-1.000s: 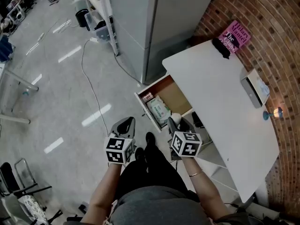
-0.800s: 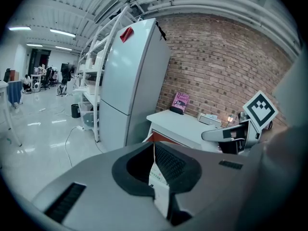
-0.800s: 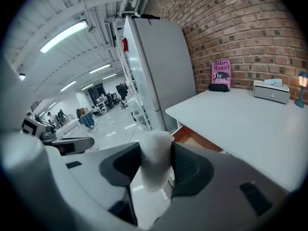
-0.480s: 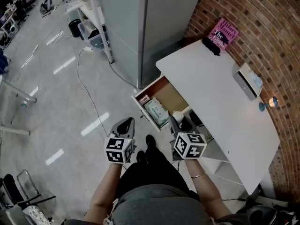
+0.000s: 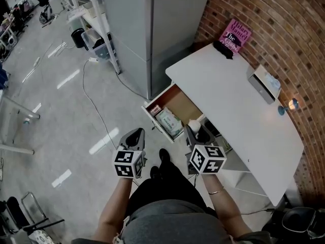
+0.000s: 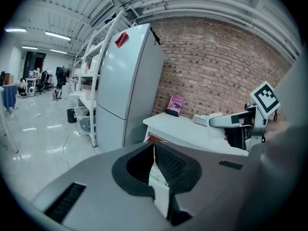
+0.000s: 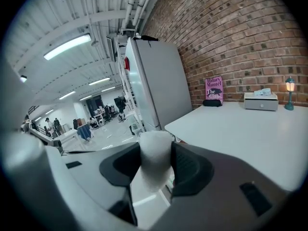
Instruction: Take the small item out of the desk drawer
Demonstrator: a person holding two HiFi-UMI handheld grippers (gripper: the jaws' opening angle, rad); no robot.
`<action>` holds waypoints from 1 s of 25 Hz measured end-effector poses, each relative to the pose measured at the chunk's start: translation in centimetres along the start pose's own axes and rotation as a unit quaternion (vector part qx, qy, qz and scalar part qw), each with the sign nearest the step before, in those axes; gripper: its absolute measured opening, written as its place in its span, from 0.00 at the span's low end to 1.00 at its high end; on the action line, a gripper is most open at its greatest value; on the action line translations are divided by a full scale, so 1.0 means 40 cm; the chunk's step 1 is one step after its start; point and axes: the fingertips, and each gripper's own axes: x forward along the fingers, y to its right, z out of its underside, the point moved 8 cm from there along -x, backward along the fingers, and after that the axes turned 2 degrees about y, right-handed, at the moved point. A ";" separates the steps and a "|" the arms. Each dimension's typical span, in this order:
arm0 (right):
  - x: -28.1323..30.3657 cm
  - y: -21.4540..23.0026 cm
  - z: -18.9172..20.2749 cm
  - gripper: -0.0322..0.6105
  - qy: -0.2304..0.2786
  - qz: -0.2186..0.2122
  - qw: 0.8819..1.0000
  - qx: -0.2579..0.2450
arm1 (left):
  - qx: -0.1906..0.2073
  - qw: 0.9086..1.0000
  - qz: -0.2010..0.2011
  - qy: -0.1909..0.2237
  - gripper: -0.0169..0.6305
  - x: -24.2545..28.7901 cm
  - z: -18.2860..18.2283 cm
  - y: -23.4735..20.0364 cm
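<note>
The desk drawer (image 5: 179, 101) stands pulled open under the white desk (image 5: 238, 108). Inside it lie a pale wipes packet (image 5: 170, 122) and a small red-and-white box (image 5: 155, 110). My right gripper (image 5: 195, 131) hangs above the drawer's near end, shut on a small white fluffy item (image 5: 194, 125). In the right gripper view that white item (image 7: 155, 155) fills the gap between the jaws of the right gripper (image 7: 155, 165). My left gripper (image 5: 134, 136) is over the floor left of the drawer, jaws together and empty. The left gripper view shows the left gripper (image 6: 155, 170) pointing at the desk.
A tall grey fridge (image 5: 147, 29) stands just beyond the drawer. On the desk by the brick wall are a pink book (image 5: 234, 36), a white box (image 5: 264, 83) and a small lamp (image 5: 289, 104). A cable (image 5: 94, 100) runs across the floor. Open shelves (image 5: 228, 159) sit under the desk.
The head view has drifted, so desk and fridge sit slightly higher and further left in frame. Both grippers hold their places, the right one still shut on the white item.
</note>
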 end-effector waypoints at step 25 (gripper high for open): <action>-0.051 -0.020 0.001 0.33 0.025 -0.002 1.000 -0.006 | 0.016 1.000 0.019 0.003 0.06 -0.019 -0.002 0.028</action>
